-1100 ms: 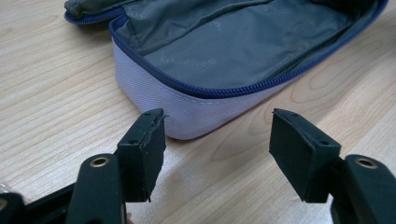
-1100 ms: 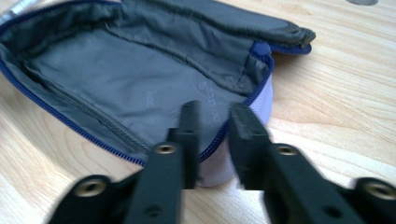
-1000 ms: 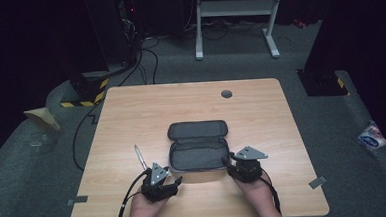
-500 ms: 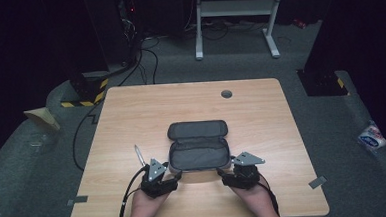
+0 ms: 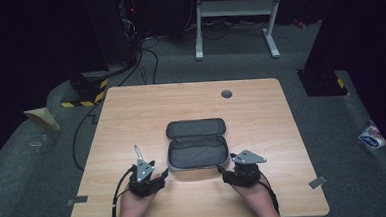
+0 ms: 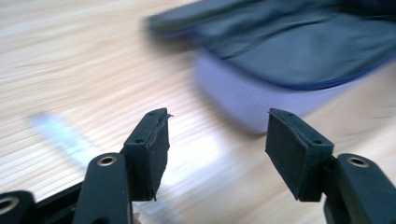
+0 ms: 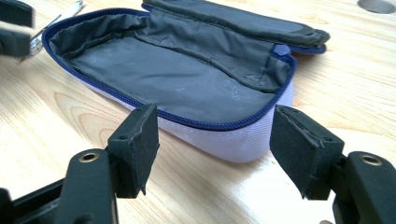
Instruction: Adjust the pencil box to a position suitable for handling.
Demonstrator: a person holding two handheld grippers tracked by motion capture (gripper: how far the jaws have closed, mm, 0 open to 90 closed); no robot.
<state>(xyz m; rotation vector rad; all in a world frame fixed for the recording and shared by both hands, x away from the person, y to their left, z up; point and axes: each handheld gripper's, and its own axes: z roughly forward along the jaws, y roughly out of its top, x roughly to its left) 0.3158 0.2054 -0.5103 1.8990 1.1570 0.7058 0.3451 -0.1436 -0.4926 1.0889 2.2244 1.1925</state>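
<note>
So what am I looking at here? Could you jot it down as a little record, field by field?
Surface: light wooden table with a round hole near its far edge
Main item: zip case, lying open, grey lining, blue zipper, nothing visible inside
Beside the case: pen-like object, on the person's left
Left gripper: jaws apart, holding nothing, near the case's front left corner
Right gripper: jaws apart, holding nothing, near the case's front right corner
Contact: neither gripper touches the case

wooden table (image 5: pixel 261 115), open zip case (image 5: pixel 197 143), pen (image 5: pixel 138 152)
</note>
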